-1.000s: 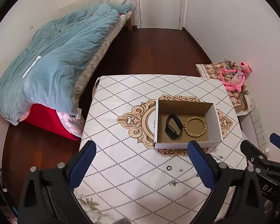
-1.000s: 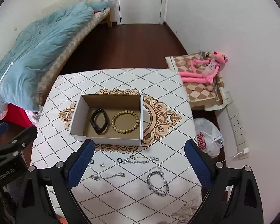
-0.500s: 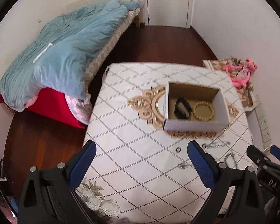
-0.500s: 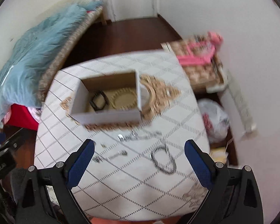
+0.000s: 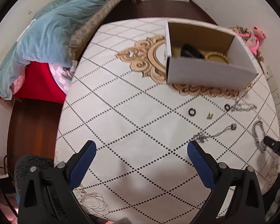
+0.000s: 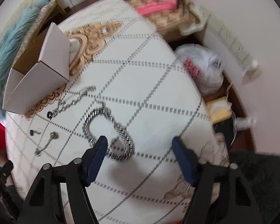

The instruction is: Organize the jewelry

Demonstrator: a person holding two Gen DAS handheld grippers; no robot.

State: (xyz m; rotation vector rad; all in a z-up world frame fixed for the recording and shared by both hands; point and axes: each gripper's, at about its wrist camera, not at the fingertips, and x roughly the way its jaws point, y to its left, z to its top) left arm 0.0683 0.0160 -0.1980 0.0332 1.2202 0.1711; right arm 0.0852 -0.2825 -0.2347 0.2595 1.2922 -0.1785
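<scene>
Both claws hang wide apart, gripping nothing. The right claw (image 6: 140, 145) hovers just over the thick silver chain (image 6: 110, 130) lying on the counter (image 6: 158, 93); the left claw (image 5: 141, 149) waits near the cardboard box (image 5: 205, 71).

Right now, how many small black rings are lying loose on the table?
2. One black ring lies in front of the box, left of the gold earrings. The other ring sits at the end of the thin silver chain. The box could hide more.
</scene>
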